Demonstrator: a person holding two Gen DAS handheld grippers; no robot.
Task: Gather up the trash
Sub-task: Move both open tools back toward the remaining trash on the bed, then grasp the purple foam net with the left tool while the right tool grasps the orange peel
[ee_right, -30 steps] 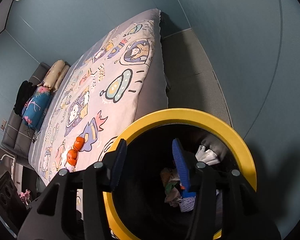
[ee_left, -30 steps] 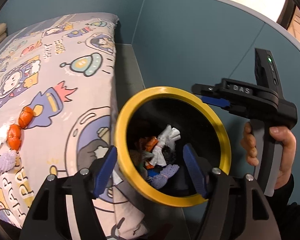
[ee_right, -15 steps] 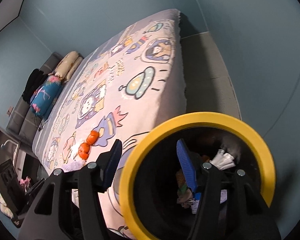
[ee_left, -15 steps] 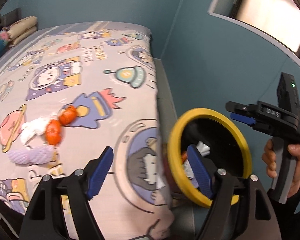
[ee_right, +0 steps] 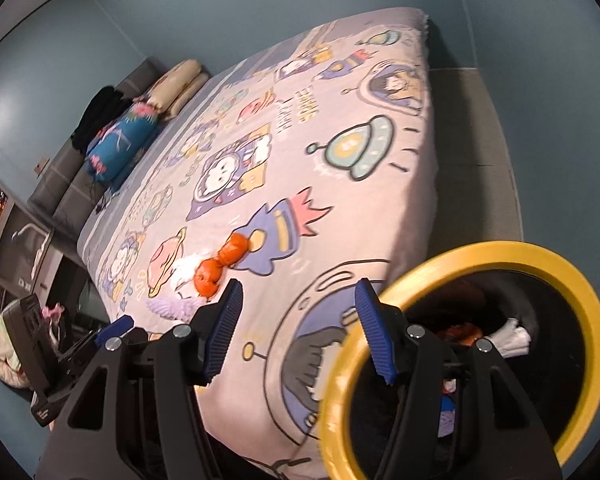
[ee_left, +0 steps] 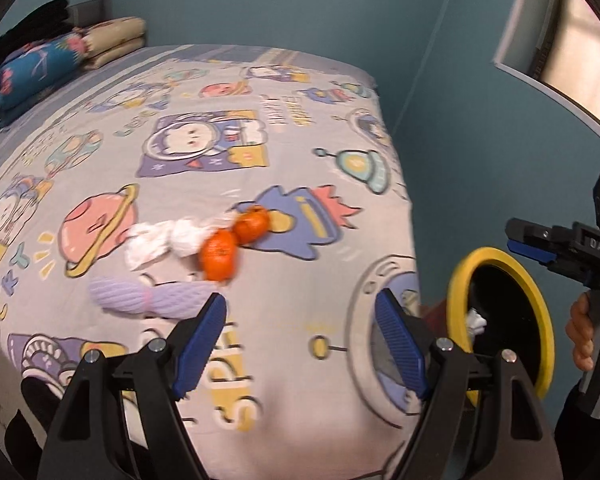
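Observation:
On the cartoon-print bedsheet (ee_left: 300,100) lies a cluster of trash: two orange peels (ee_left: 220,254), crumpled white tissue (ee_left: 160,240) and a lilac ribbed wrapper (ee_left: 148,294). My left gripper (ee_left: 300,340) hovers just in front of it, open with nothing between its fingers. A black bin with a yellow rim (ee_left: 460,292) stands beside the bed on the right, with trash inside. My right gripper (ee_right: 298,330) is open and empty, over the bed's edge next to the bin rim (ee_right: 500,250). The peels (ee_right: 208,276) lie ahead to its left.
Pillows (ee_left: 116,36), a blue patterned bolster (ee_left: 32,76) and a dark garment (ee_left: 32,28) lie at the bed's far end. Teal walls close the far and right sides. A grey floor strip (ee_right: 468,128) runs beside the bed. Shelving (ee_right: 4,240) stands at the left.
Both views have swung from the bin's mouth toward the bed. The bin has slid to the right and the trash cluster has come toward the centre. Both pairs of jaws stand slightly wider.

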